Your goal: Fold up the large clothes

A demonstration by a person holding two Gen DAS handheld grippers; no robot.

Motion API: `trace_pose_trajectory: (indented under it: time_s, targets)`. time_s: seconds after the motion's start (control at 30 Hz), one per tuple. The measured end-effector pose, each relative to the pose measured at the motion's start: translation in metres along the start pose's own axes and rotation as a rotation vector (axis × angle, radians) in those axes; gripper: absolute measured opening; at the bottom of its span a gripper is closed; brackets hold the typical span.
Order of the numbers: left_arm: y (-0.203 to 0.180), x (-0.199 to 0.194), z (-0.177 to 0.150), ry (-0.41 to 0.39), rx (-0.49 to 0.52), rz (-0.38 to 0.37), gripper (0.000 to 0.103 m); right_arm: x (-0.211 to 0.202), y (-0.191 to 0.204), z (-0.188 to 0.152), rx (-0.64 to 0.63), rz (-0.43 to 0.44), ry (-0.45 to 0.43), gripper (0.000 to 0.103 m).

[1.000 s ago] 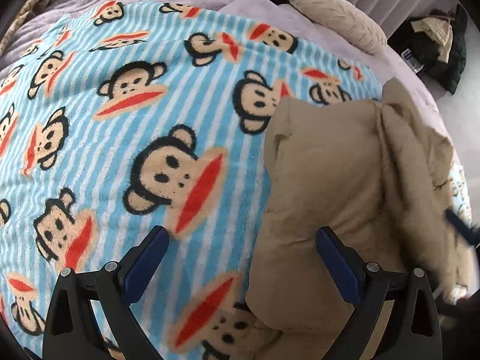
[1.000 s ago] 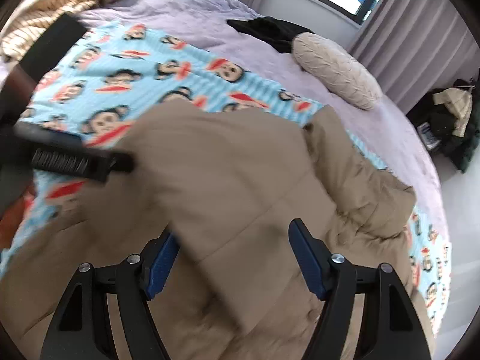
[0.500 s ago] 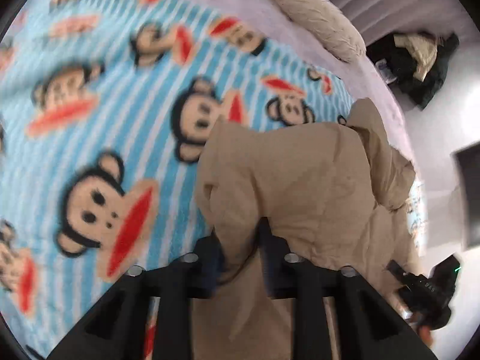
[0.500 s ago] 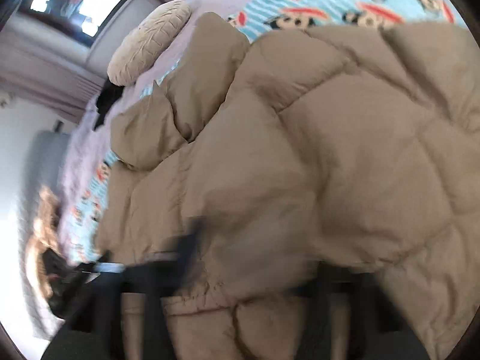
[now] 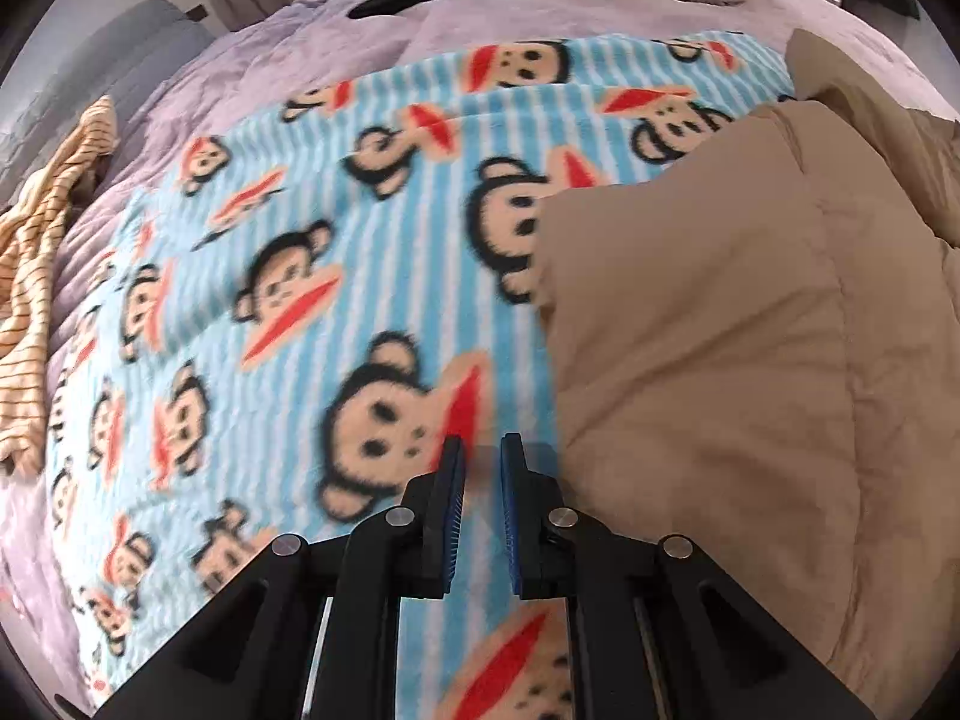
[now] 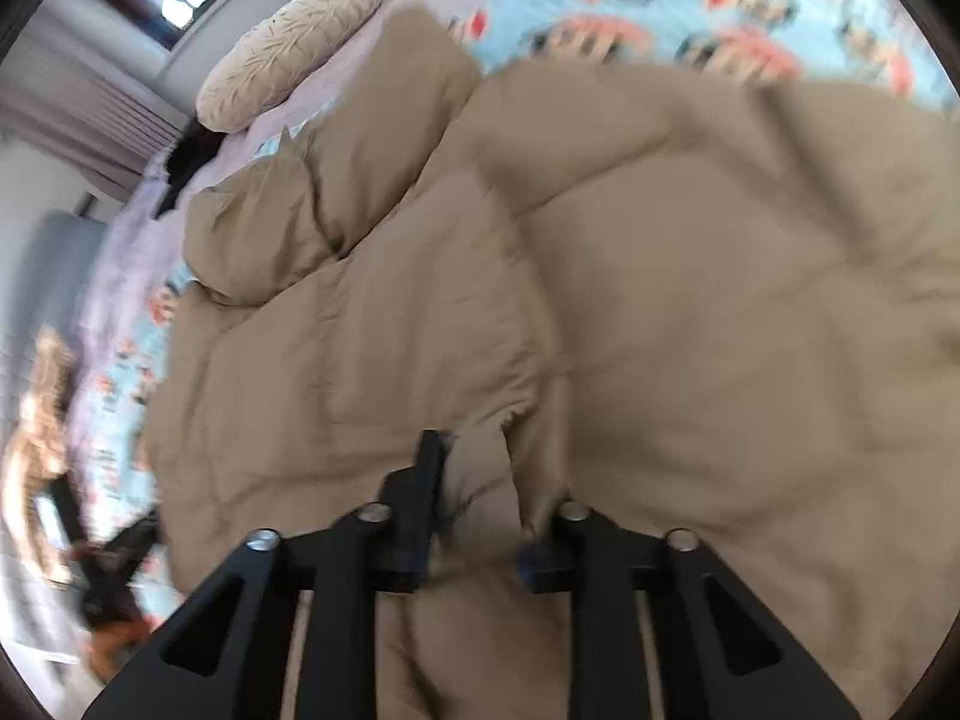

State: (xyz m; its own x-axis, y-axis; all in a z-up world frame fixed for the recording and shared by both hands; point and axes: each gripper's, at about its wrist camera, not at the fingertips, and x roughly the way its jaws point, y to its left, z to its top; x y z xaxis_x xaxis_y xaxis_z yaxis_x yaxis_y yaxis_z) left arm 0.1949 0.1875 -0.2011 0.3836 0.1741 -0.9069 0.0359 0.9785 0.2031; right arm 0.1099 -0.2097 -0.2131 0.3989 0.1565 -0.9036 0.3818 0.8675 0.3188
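Jacket [image 6: 630, 276] fabric fills nearly all of my right wrist view, and a raised ridge of it stands between the fingers of my right gripper [image 6: 474, 468], running from six toward twelve o'clock; those jaws are opening at this moment, and through the blur I judge the pads are still touching the fold. My left gripper [image 5: 480, 456] is pressed nearly together with nothing between the pads; only the monkey blanket [image 5: 288, 312] shows through the slit. From that left gripper the jacket lies at about two o'clock, its near edge just beside the right finger, and its long side runs up from five toward one o'clock. So my right hand is the one on the garment, while my left sits just off its edge, and I judge the next fold depends on bringing the left back onto that border. The jacket is a tan, puffy, quilted piece, matte, with soft stitched panels and a bunched part toward the pillow [image 6: 288, 42] at eleven o'clock. It lies on the blanket, on the bed.
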Motion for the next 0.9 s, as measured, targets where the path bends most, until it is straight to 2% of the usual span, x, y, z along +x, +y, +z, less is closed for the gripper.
trace_pose_trajectory:
  time_s: [0.07,0.13,0.2,0.3,0.37,0.47,0.53,0.57,0.63,0.67,0.77,0.9]
  targets:
    - [0.006,-0.010,-0.001,-0.016,-0.007,0.017,0.014,-0.022,0.004,-0.001,-0.057,-0.081,-0.077,0.030]
    - [0.013,-0.023,-0.002,-0.036,-0.042,-0.009,0.014,-0.043,0.005,-0.003,-0.097,-0.122,-0.147,0.030]
    - [0.017,-0.039,-0.003,-0.060,-0.079,-0.078,0.014,-0.056,0.010,-0.002,-0.127,-0.109,-0.182,0.030]
    - [0.003,-0.051,-0.006,-0.078,-0.074,-0.218,0.014,-0.052,0.022,0.004,-0.168,-0.064,-0.170,0.029]
    - [-0.015,-0.047,-0.008,-0.064,-0.038,-0.251,0.014,-0.042,0.029,0.003,-0.176,-0.039,-0.142,0.029]
    - [-0.043,-0.028,-0.020,-0.039,-0.012,-0.219,0.014,-0.024,0.031,0.001,-0.161,-0.012,-0.101,0.029]
    - [-0.051,-0.017,-0.024,-0.032,-0.010,-0.195,0.014,-0.009,0.024,-0.004,-0.156,-0.041,-0.064,0.029]
    - [-0.053,-0.016,-0.025,-0.042,-0.005,-0.189,0.014,0.000,0.019,-0.004,-0.145,-0.064,-0.039,0.026]
    - [-0.057,-0.018,-0.025,-0.048,0.026,-0.167,0.014,0.010,0.002,-0.003,-0.097,-0.051,-0.014,0.020]
    - [-0.058,-0.019,-0.024,-0.047,0.037,-0.159,0.014,0.009,-0.003,-0.003,-0.083,-0.042,-0.017,0.015]
    - [-0.052,-0.027,-0.022,-0.033,0.024,-0.158,0.014,0.001,-0.013,-0.005,-0.087,-0.103,-0.022,0.016]
    - [-0.047,-0.048,-0.023,-0.037,-0.016,-0.199,0.014,-0.015,-0.037,-0.012,-0.038,-0.026,0.007,0.019]
